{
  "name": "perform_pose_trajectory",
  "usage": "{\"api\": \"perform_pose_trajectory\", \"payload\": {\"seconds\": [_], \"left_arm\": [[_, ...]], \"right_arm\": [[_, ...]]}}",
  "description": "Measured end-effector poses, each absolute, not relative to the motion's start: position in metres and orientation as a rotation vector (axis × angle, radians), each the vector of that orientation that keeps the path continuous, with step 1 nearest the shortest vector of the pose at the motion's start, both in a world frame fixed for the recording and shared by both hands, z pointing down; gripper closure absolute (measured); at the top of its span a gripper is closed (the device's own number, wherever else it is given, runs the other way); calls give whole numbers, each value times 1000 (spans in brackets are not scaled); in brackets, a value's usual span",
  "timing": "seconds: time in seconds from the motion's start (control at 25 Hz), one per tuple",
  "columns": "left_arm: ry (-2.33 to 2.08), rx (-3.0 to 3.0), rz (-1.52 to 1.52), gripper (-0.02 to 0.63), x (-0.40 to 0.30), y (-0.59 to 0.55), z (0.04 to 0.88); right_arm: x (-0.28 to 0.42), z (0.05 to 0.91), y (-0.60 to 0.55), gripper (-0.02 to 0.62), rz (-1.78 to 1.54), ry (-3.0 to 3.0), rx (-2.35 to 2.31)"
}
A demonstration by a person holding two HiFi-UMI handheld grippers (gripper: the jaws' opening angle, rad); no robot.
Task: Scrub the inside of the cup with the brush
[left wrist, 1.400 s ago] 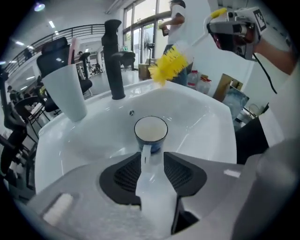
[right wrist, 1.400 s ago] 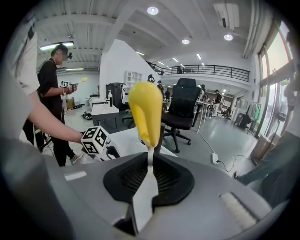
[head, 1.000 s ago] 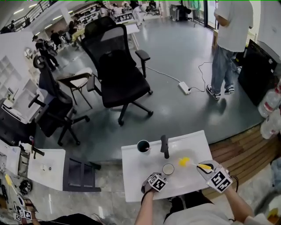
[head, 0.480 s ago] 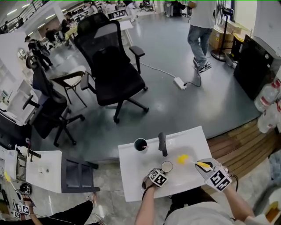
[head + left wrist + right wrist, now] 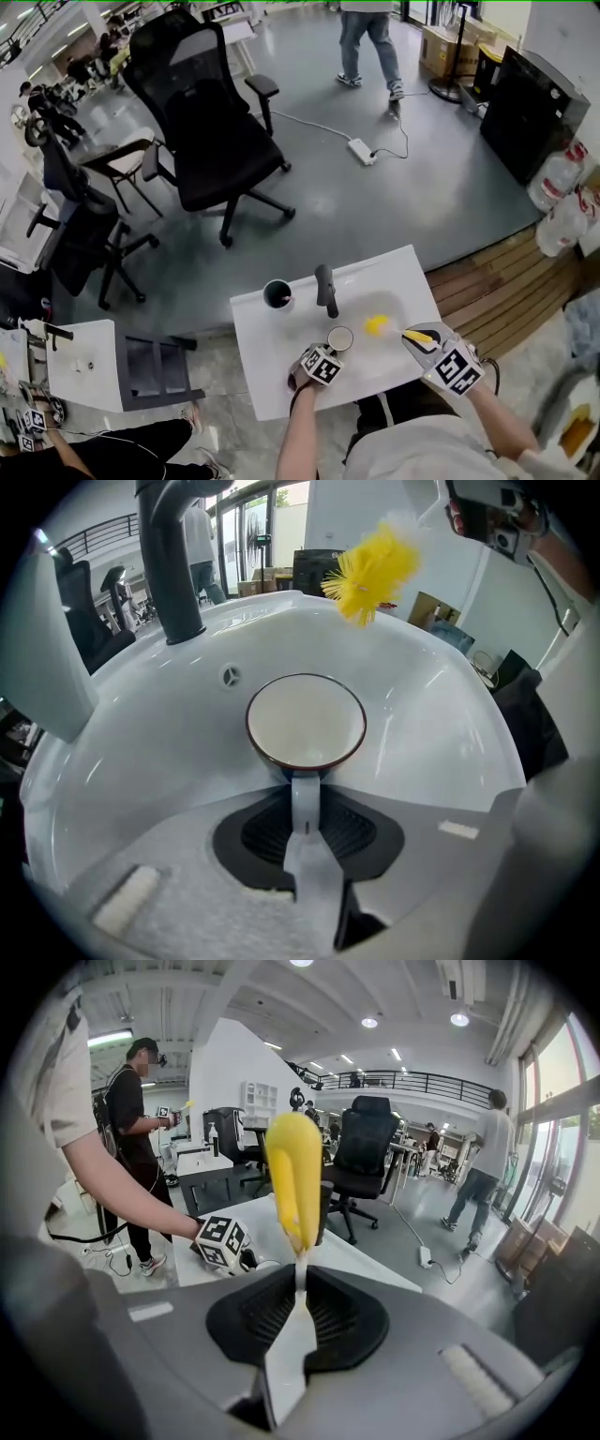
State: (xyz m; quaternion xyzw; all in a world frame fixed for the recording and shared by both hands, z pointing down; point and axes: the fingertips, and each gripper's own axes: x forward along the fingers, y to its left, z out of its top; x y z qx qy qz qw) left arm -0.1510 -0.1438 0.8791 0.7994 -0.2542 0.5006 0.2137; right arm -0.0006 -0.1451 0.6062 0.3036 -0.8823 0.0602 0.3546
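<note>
The cup (image 5: 306,722) is being held upright near the middle of the white sink basin (image 5: 441,696), its handle turned to the near side. That handle is being grasped by the left gripper (image 5: 302,841), whose jaws have just been closing on it. The brush (image 5: 294,1180) is being clamped at its thin white stem by the clenched right gripper (image 5: 298,1288). Its yellow bristle head is being carried in the air to the right of the cup and a little farther off, apart from the rim.

Open basin is being shown all round the cup, with a broad curved wall to the right and on the far side. Less room is being offered on the far left, where the dark faucet (image 5: 169,564) is standing at the basin's edge. A dark mug (image 5: 277,293) is being seen on the flat top left of the faucet, well apart from the cup. Beyond the far edge, bare grey floor is being shown, with office chairs (image 5: 211,122) well away.

In the head view the left jaws are being hidden by that gripper's own body. In the right gripper view the bristles are being covered by the brush's yellow grip, and the cup is not being shown
</note>
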Motion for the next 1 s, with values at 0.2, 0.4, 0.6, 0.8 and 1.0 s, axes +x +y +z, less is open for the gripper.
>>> {"api": "perform_pose_trajectory", "payload": {"seconds": [0.2, 0.4, 0.6, 0.8, 1.0], "left_arm": [[-698, 2228, 1391, 535, -150, -145, 878], [-720, 2250, 1415, 549, -149, -149, 877], [-690, 2264, 1427, 552, -149, -143, 868], [-699, 2315, 1397, 554, -147, -143, 846], [-723, 2348, 1232, 552, -144, -145, 815]], "right_arm": [[-3, 613, -145, 557, 188, -2273, 764], [-11, 608, -149, 557, 134, -2303, 735], [-23, 590, -147, 557, 44, -2379, 648], [-44, 584, -144, 557, 87, -2439, 484], [-71, 582, -138, 557, 18, -2422, 284]]}}
